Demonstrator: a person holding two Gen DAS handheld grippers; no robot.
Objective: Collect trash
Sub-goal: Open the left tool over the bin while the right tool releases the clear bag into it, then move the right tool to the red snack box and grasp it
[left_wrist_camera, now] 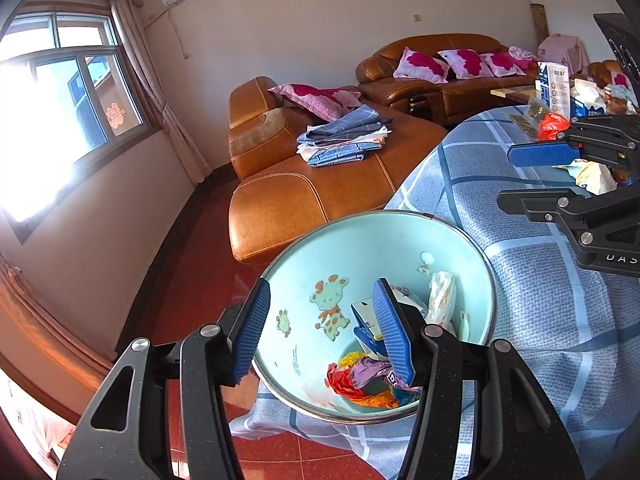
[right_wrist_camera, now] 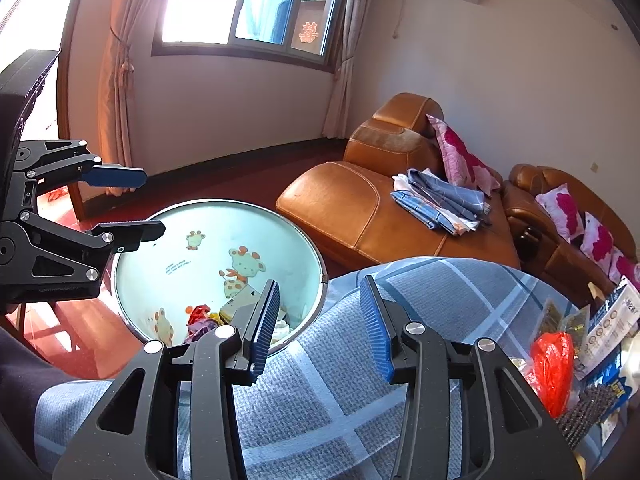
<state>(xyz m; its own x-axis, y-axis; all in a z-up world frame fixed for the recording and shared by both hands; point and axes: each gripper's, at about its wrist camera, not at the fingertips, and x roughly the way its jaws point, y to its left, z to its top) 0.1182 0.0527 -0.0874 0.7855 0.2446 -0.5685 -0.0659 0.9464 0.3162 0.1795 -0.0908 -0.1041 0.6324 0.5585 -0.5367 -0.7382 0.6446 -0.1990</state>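
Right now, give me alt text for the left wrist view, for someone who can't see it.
The open left gripper hangs empty over a pale blue cartoon-printed bin holding crumpled wrappers, beside a blue checked tablecloth. The right gripper, also open, hovers over the cloth; orange leather sofas stand behind.

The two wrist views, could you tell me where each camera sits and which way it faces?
Left wrist: sits on the left gripper, looking down into the bin; its open jaws show, with the right gripper at the right edge.
Right wrist: sits on the right gripper, looking down over the checked cloth; its open jaws show, with the left gripper at the left.
Shared: bin, checked cloth, orange sofa, window, and red bag.
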